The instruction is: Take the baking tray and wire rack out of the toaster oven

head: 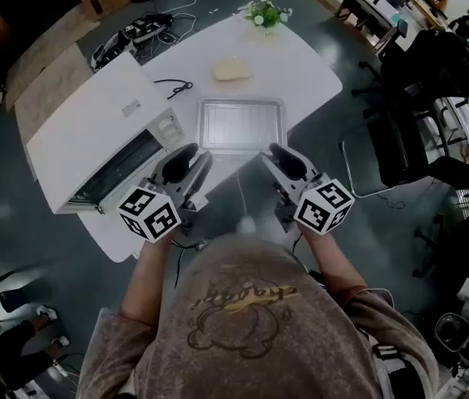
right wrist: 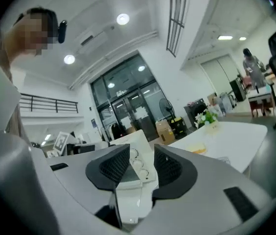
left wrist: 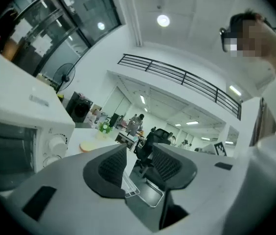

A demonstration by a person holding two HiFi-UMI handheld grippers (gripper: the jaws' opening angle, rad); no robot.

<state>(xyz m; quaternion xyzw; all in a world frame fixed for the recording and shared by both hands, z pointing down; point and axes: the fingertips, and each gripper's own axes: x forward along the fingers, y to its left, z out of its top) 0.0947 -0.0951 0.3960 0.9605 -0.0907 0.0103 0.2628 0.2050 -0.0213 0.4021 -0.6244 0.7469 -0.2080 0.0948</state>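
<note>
Fingers (left wrist: pixel 112 166) on both sides stand partly apart with nothing between them: your left gripper (left wrist: pixel 139 155) and your right gripper (right wrist: pixel 141 155) are both empty and hang level in front of your chest, above the near edge of the table (head: pixel 309 69). The baking tray (head: pixel 204 127) lies flat on the table just beyond the jaws and to the right of the toaster oven (head: pixel 93 131), and the wire rack (head: pixel 243 127) appears to rest in it. Judged from that, both pieces are out and the job looks all but done. Use this pause to check before you stop. Look into the oven's front and make sure nothing is left inside; from above you cannot tell how its door stands. Make sure too that the tray sits wholly on the table. If you reach in again, come down level and hold the jaws apart so neither pad catches the tray's rim.
</note>
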